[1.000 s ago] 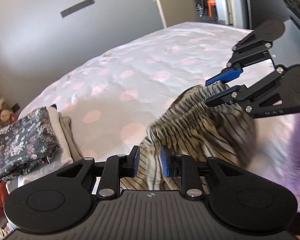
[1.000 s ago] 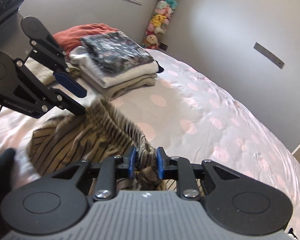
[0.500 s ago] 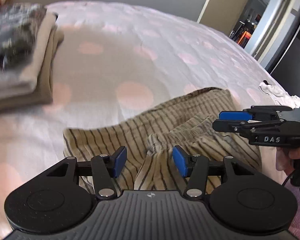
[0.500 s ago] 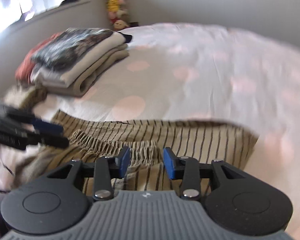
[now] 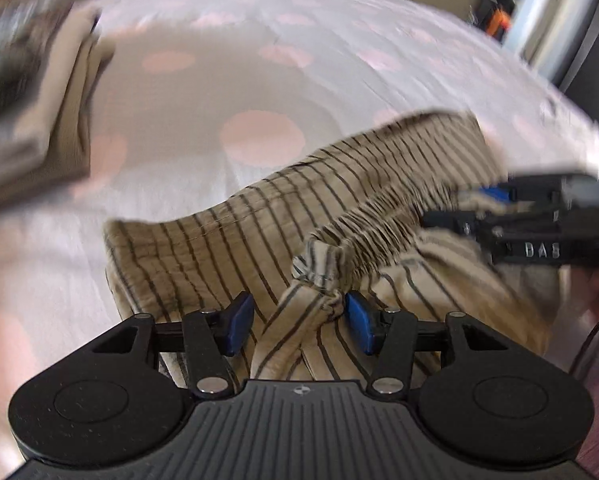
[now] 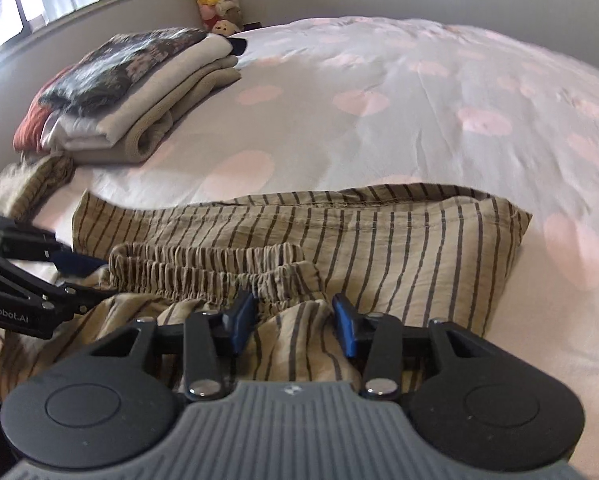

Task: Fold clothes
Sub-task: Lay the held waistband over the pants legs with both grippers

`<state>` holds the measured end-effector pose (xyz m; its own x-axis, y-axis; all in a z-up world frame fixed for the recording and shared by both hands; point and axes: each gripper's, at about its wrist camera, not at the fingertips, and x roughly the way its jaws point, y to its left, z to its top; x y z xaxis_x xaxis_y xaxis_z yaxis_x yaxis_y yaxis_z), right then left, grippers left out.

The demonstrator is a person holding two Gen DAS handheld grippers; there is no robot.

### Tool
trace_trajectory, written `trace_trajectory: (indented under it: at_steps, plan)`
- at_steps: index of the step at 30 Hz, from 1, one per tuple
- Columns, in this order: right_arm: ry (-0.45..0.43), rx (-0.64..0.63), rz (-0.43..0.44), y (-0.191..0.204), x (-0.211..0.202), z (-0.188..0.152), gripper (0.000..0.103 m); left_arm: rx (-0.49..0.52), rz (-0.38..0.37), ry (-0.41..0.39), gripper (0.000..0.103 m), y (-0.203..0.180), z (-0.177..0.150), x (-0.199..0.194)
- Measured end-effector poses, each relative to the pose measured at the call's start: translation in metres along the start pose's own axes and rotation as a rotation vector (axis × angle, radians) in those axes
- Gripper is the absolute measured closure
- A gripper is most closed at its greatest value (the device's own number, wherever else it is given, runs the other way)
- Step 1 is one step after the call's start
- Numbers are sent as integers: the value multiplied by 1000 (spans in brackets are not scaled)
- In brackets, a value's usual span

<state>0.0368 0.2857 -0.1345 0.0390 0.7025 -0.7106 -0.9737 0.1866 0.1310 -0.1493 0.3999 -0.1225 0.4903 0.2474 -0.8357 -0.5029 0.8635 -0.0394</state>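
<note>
Both grippers hang over striped shorts [image 6: 379, 236] lying on the bed [image 6: 419, 92]. Left gripper [image 5: 299, 324], jaws parted after just opening then easing in, straddles a bunched fold without pinching; right gripper [image 6: 293, 322], likewise parted, grips nothing, its jaws having just closed slightly. Soft, light cloth will slump, so the gathered waistband [image 6: 203, 268] at 12 o'clock looks the surest hold. Folded pile [image 6: 139, 92] sits well apart at 10 o'clock, blocking nothing.
</note>
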Motion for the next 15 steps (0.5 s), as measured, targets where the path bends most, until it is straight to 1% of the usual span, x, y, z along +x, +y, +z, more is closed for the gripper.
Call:
trace_trajectory:
  at_steps: [2, 4, 7, 9, 11, 13, 15]
  plan:
    - [-9, -92, -44, 14, -3, -4, 61, 113, 65, -9, 59, -19, -6, -3]
    - [-20, -157, -75, 23, -5, -8, 63, 175, 119, -16, 60, -32, -10, -4]
    - [-38, -187, -94, 26, -7, -10, 70, 203, 146, -34, 67, -41, -13, -7]
    - [-60, -188, -90, 26, -10, -11, 79, 238, 169, -44, 69, -48, -16, -7]
    - [-84, -209, -91, 29, -15, -12, 81, 313, 209, -55, 70, -60, -20, -4]
    - [-91, -226, -97, 32, -19, -14, 81, 398, 249, -63, 75, -74, -24, 0]
    - [-100, -230, -100, 34, -22, -15, 82, 461, 282, -70, 77, -83, -27, 3]
